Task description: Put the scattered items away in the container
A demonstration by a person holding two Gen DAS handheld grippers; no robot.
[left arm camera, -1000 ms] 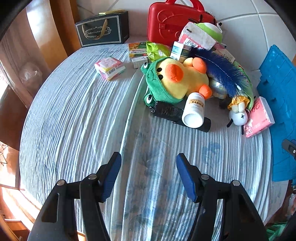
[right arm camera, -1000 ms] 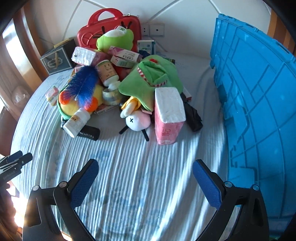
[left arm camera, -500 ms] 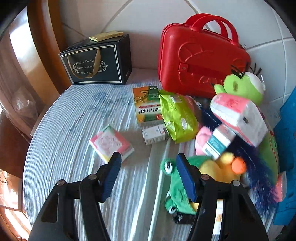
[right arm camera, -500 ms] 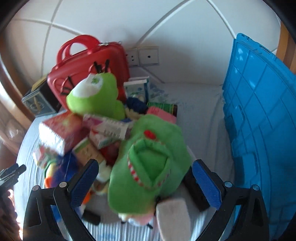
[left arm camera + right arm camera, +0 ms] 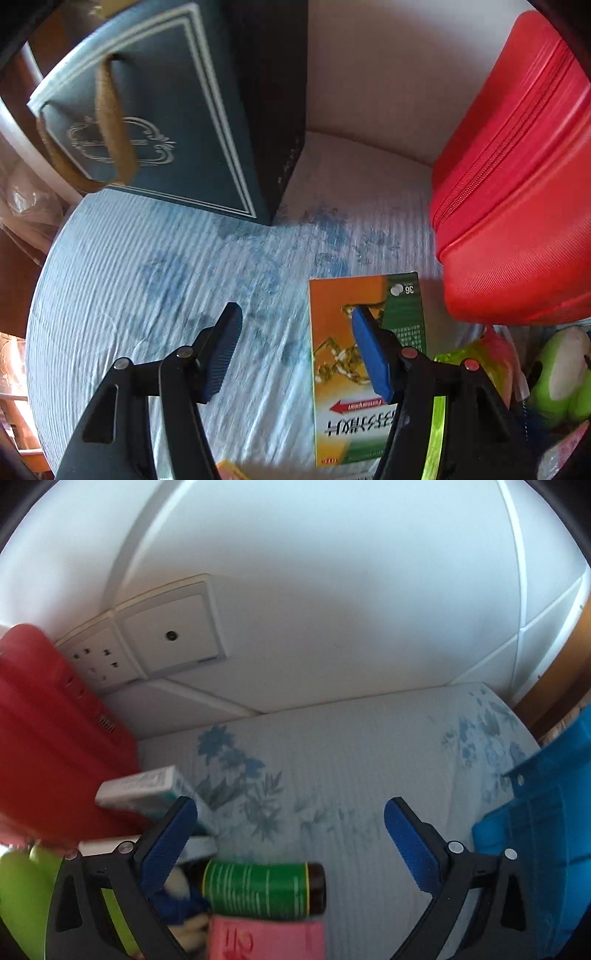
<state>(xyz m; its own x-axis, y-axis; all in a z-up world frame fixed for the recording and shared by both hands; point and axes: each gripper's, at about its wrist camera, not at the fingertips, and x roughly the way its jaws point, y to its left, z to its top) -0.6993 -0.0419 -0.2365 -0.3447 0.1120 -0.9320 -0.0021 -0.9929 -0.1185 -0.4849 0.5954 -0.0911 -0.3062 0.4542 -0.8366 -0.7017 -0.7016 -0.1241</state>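
Note:
My left gripper is open and empty, low over the blue-patterned tablecloth. Its right finger overlaps an orange and green medicine box lying flat. A green plush toy shows at the lower right. My right gripper is open wide and empty. Under it lie a brown bottle with a green label, a pink pack and a white and teal box. The blue container stands at the right edge.
A dark gift bag stands at the back left and a red case at the right; the case also shows in the right wrist view. A wall with sockets is close behind the table.
Both grippers have moved forward over the pile toward the back wall. The plush toys and most scattered items have dropped below or out of view. Both stay open.

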